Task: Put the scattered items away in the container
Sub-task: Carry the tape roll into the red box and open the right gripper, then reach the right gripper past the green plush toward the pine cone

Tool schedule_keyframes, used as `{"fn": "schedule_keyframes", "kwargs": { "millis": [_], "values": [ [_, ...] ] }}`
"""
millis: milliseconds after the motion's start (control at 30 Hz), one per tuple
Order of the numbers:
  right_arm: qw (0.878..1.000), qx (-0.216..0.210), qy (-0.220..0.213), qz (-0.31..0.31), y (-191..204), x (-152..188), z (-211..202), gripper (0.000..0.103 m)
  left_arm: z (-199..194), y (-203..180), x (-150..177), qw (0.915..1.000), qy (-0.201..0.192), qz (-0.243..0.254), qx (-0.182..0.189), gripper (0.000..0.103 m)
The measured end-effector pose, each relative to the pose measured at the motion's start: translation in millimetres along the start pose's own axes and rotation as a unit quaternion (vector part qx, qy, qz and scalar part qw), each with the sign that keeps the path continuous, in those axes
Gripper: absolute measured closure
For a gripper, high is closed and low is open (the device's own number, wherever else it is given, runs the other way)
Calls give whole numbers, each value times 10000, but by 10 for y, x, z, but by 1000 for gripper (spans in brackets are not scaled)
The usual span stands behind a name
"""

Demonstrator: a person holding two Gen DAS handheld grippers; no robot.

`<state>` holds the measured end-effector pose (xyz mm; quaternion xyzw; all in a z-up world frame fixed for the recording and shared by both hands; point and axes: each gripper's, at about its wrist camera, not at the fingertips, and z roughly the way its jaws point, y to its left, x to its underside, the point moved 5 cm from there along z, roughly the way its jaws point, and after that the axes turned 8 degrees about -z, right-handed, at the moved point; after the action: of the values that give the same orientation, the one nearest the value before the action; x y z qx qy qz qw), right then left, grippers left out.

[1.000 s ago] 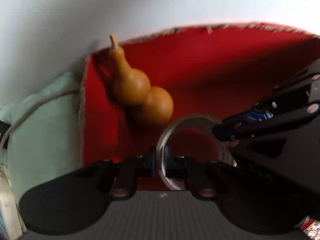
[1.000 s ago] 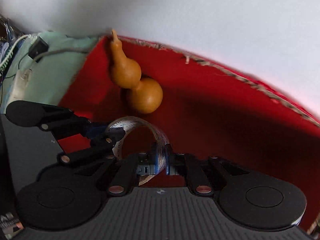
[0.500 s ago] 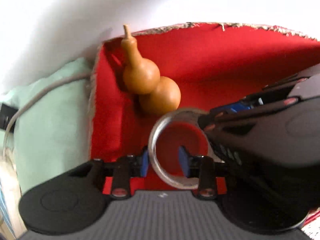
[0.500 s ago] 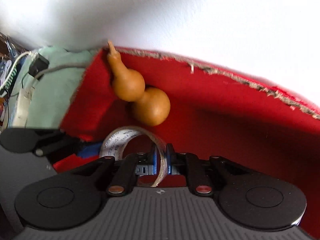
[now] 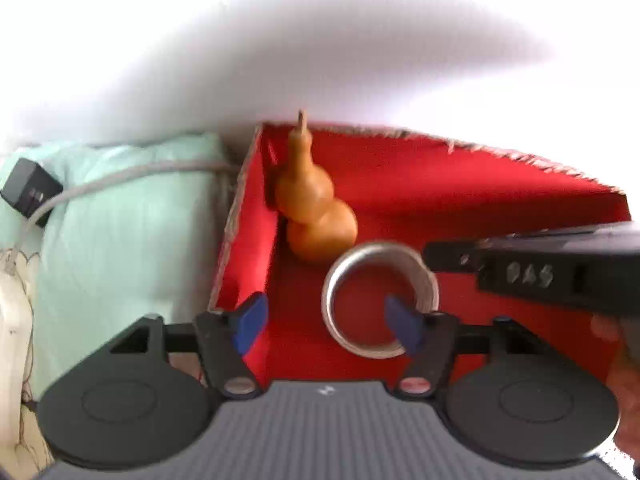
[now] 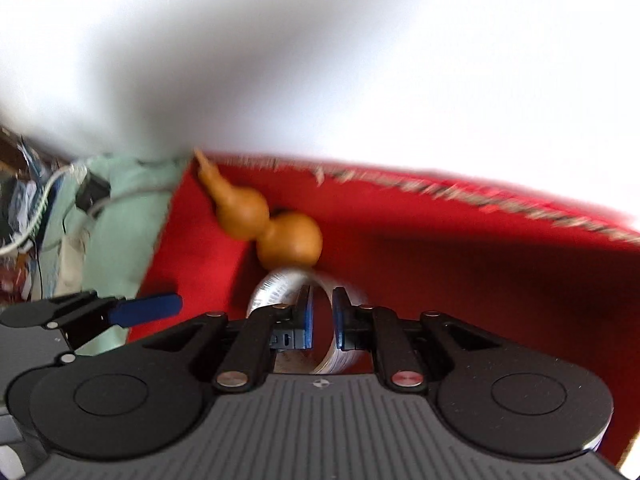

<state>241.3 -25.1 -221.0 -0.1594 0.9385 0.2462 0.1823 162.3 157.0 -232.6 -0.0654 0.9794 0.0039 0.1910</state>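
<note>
Inside the red-lined box [image 5: 460, 200], near its left wall, lies a roll of tape [image 5: 380, 300] on the floor, standing on edge so its hole faces the left camera. Printed lettering shows on its band in the right view [image 6: 276, 284]. Just behind it, touching or nearly so, an orange-brown gourd [image 5: 314, 208] leans into the far left corner, stem tip at the rim [image 6: 256, 216].

Left gripper [image 5: 326, 320]: jaws spread wide, blue pads well apart, nothing between them that they press on. The right-hand pad sits in front of the roll's lower rim; contact cannot be told. The left-hand pad hangs over the box's left wall.

Right gripper [image 6: 322, 316]: jaws nearly closed, a narrow gap left, the tape band passing between the pads. Whether the pads pinch the band cannot be told; the view is blurred. Its body enters the left view from the right edge, with a bit of hand behind it.

Box: frayed woven rim [image 6: 460, 192], red lining, floor to the right of the tape bare and open toward the far right wall.

Outside the left wall: pale green cushion [image 5: 120, 220], a grey cable [image 5: 132, 174] across it, a black plug [image 5: 28, 192] at its end. White wall [image 5: 320, 40] behind.
</note>
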Motion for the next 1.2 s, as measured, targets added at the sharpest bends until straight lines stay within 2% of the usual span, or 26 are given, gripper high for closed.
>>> {"fn": "schedule_keyframes", "kwargs": {
  "millis": [100, 233, 333, 367, 500, 633, 700, 867, 967, 1067, 1133, 1200],
  "values": [
    [9996, 269, -11, 47, -82, 4, -83, 91, 49, 35, -21, 9999, -80, 69, 86, 40],
    [9966, 654, 446, 212, -150, 55, 115, 92, 79, 15, -25, 9993, 113, -8, 358, 60],
    [9938, 579, 883, 351, -113, 145, 308, 92, 79, -12, 55, 9991, 139, 111, 394, 66],
    [9939, 484, 909, 385, -70, 153, 341, 94, 80, -20, 82, 9990, 146, 151, 405, 67],
    [9935, 111, 1009, 518, 103, 183, 471, 94, 116, 99, 71, 9990, 251, 83, 371, 72],
    [9930, 27, 1086, 465, 254, 191, 566, 92, 112, 178, 92, 9993, 239, 174, 217, 72],
    [9946, 75, 957, 401, 288, 187, 508, 90, 97, 205, 107, 9994, 223, 167, 213, 72],
    [9988, 163, 393, 242, 263, 139, 18, 81, -74, 186, 131, 9991, 63, 98, 412, 72],
    [9996, 256, -111, 62, 175, 192, -497, 78, -362, -79, 174, 9970, -322, 318, 632, 69],
    [9979, 340, -549, -41, -33, 304, -1058, 74, -592, -356, 208, 9902, -734, 726, 940, 66],
    [9959, 454, -778, -73, -251, 369, -1448, 69, -762, -701, 355, 9830, -933, 984, 1236, 57],
    [9944, 595, -871, -40, -478, 492, -1665, 64, -904, -955, 483, 9747, -1033, 1240, 1545, 51]
  ]
}}
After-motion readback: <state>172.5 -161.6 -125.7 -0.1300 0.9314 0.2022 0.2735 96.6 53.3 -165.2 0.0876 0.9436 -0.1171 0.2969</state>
